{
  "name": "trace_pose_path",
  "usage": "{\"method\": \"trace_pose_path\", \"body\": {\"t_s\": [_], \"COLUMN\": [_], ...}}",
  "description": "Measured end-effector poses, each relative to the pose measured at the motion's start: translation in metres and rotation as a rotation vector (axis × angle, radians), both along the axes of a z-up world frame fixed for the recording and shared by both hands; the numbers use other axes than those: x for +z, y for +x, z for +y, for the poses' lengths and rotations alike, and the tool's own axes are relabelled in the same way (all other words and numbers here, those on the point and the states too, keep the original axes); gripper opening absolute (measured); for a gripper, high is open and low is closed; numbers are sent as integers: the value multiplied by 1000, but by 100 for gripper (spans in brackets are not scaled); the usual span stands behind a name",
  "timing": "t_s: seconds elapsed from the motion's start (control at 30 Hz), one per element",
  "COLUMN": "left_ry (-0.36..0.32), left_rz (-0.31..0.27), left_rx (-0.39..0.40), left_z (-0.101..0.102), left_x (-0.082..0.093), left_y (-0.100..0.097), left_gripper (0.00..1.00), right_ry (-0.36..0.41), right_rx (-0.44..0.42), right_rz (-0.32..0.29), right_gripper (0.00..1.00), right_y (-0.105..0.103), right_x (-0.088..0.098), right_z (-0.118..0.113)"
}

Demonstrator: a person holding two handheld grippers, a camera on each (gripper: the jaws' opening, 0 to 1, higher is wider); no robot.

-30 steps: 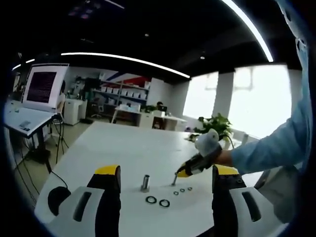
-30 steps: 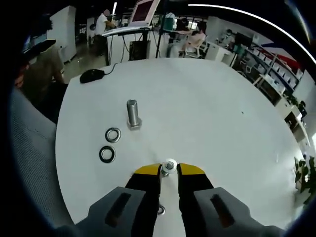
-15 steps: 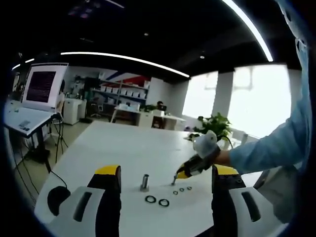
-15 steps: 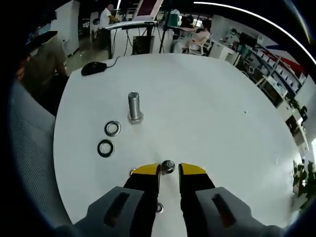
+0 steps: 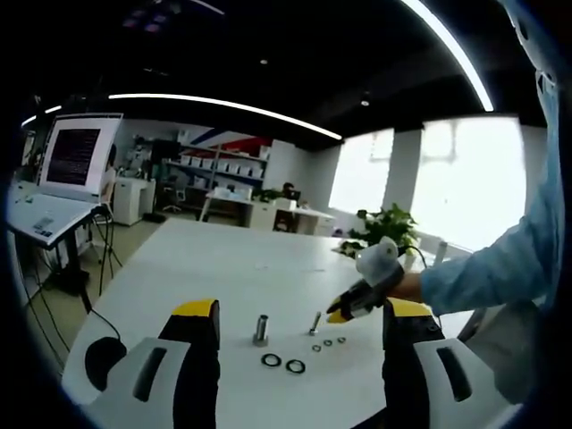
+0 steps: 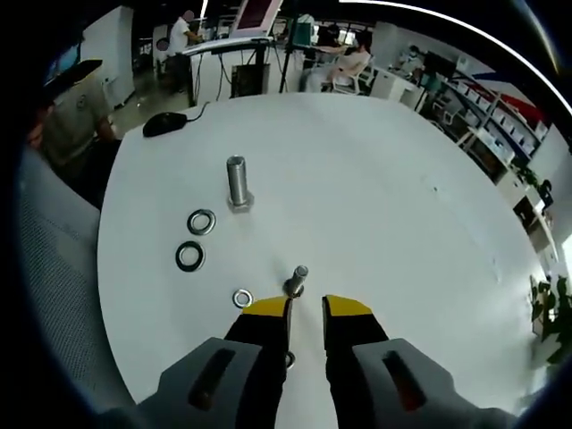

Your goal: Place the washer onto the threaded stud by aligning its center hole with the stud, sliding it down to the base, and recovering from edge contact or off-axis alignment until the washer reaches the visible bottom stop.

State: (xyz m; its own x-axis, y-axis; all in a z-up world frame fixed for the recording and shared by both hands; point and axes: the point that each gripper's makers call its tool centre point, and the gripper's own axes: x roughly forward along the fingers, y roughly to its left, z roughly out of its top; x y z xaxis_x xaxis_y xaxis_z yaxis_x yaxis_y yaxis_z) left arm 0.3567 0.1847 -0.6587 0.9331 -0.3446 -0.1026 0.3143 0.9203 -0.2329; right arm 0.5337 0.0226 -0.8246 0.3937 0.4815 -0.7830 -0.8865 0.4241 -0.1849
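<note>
A small threaded stud [image 6: 296, 279] stands upright on the white table [image 6: 393, 206], just ahead of my right gripper [image 6: 307, 307]. That gripper's yellow-tipped jaws stand slightly apart with nothing between them. One small washer [image 6: 242, 298] lies left of the stud, and another [image 6: 288, 360] lies under the jaws. In the left gripper view the same stud [image 5: 315, 322] stands beside the right gripper [image 5: 344, 313]. Small washers [image 5: 328, 342] lie in front of it. My left gripper [image 5: 302, 309] is wide open, back from the table edge.
A larger stud [image 6: 237, 181] stands farther left, with two large washers [image 6: 201, 221] [image 6: 189, 256] beside it. A black mouse [image 6: 165, 123] lies at the table's far edge. A seated person [image 6: 76, 116] is on the left. A blue sleeve [image 5: 500, 268] reaches in from the right.
My right gripper has drawn back from the small stud, which was between its tips and now stands free ahead of them. The left gripper has barely moved.
</note>
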Motion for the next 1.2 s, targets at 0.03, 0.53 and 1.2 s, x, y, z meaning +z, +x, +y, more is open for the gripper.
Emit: {"method": "trace_pose_path", "body": {"t_s": [0.03,0.53,1.2], "left_ry": [0,2,11], "left_rz": [2,3,5], "left_rx": [0,-8,-14], "left_z": [0,-2,-3], "left_x": [0,0,0], "left_y": [0,0,0], "left_gripper": [73,73,72], "right_ry": [0,-10,-63], "right_rx": [-1,-30,-100], "right_rz": [1,51,189], "right_gripper": [16,16,17], "right_y": [0,-5,-25], "right_x": [0,-14,-52], "right_z": [-1,-11,-40]}}
